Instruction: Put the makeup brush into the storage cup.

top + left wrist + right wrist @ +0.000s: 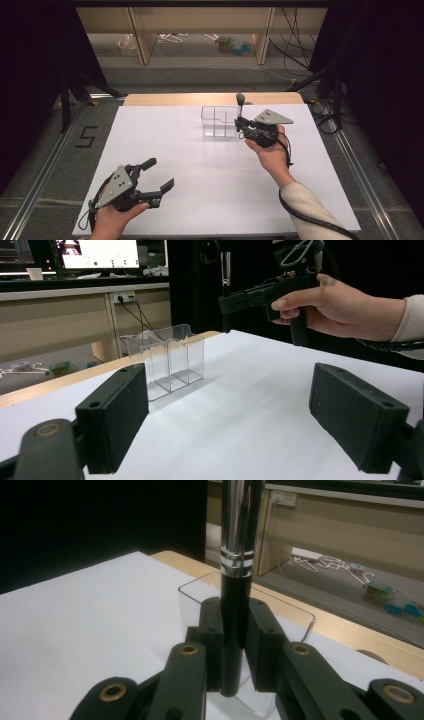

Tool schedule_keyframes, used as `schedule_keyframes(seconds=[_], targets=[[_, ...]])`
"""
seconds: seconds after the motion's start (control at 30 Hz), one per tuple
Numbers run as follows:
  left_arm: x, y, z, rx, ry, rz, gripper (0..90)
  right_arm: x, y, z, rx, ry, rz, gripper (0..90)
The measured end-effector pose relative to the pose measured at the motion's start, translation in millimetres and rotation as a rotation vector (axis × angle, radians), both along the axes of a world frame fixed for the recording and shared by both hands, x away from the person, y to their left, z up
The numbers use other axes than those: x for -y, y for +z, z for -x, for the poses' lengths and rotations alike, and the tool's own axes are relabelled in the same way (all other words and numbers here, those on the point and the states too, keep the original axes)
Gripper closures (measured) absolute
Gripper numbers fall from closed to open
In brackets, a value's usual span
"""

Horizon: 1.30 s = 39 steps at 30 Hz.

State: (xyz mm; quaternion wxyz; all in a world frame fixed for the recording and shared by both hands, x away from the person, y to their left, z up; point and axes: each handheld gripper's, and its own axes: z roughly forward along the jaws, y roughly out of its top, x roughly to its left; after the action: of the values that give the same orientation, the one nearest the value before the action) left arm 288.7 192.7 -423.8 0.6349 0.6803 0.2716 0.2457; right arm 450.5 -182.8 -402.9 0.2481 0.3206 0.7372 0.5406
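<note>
Two grippers: right gripper [240, 121] raised over the clear divided box [219, 121], palm up, fingers clamped on an upright pen [235, 605]; left gripper [157, 173] low near bench [200, 165] front, fingers spread, empty.

The clear divided container [219, 121] stands on the table [200, 165] just left of the right gripper [241, 125]. The brush [240, 103] rises upright between that gripper's jaws, above the container's right end. The left gripper [159, 175] sits well apart, nearer the person.

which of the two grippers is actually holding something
The right gripper, beside the clear plastic divided box: its jaws clamp an upright black and chrome pen. The left gripper is open and holds nothing.
</note>
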Motion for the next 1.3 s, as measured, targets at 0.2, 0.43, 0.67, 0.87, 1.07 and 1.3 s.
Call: schedule_keyframes(seconds=[0.2, 0.43, 0.67, 0.87, 1.07, 1.3], targets=[[-0.5, 0.0, -0.3, 0.003, 0.000, -0.003, 15.9, 0.2, 0.6, -1.8, 0.001, 0.001, -0.002, 79.4], [-0.8, -0.1, -0.4, 0.004, -0.001, -0.005, 15.9, -0.5, 1.8, -3.2, 0.002, -0.001, -0.002, 79.4], [-1.0, -0.1, -0.4, 0.004, 0.001, -0.005, 15.9, -1.6, 1.8, -5.0, 0.003, -0.001, -0.003, 79.4], [-1.1, -0.1, -0.4, 0.003, 0.001, -0.005, 15.9, -2.9, 2.2, -6.5, 0.007, -0.002, -0.001, 79.4], [-1.4, -0.1, -0.4, 0.005, 0.000, -0.005, 16.0, -4.4, 2.6, -8.1, 0.008, 0.000, -0.006, 79.4], [-1.2, -0.3, -0.4, 0.003, 0.002, -0.005, 16.0, -5.8, 3.2, -9.6, 0.008, 0.000, 0.002, 79.4]])
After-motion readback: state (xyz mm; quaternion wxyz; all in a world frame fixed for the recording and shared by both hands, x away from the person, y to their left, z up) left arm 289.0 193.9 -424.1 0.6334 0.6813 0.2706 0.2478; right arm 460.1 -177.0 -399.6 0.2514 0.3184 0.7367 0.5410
